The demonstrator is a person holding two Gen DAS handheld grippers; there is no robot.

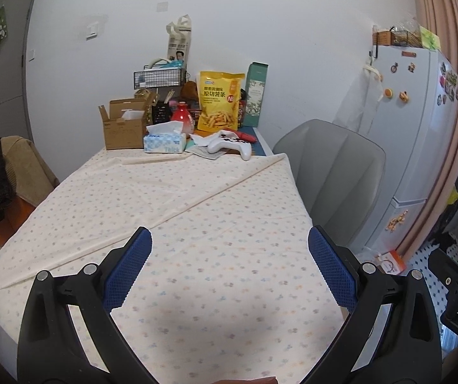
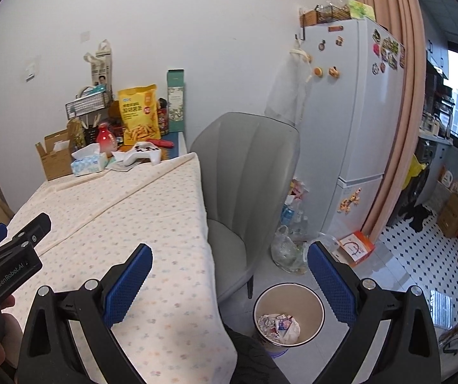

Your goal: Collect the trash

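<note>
Left hand-held gripper (image 1: 230,243) spread wide, empty, above table (image 1: 197,198) with dotted cloth. Right hand-held gripper (image 2: 230,259) equally wide, empty, over table edge. Trash bin (image 2: 288,315) on floor at 5 o'clock, beside grey chair (image 2: 245,192), holding crumpled wrappers (image 2: 278,323), possibly tissue. Clutter at 12 o'clock: snack bag (image 1: 220,100), tissue box (image 1: 164,142).

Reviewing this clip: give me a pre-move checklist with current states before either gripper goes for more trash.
1. Left gripper jaws open, empty: ok.
2. Right gripper jaws open, empty: ok.
3. Trash bin on the floor beside the table, uncovered, with room left: ok.
4. Loose trash on the near tablecloth: none seen, ok.
5. Whether the crumpled paper by the game controller is trash: cannot tell.
</note>
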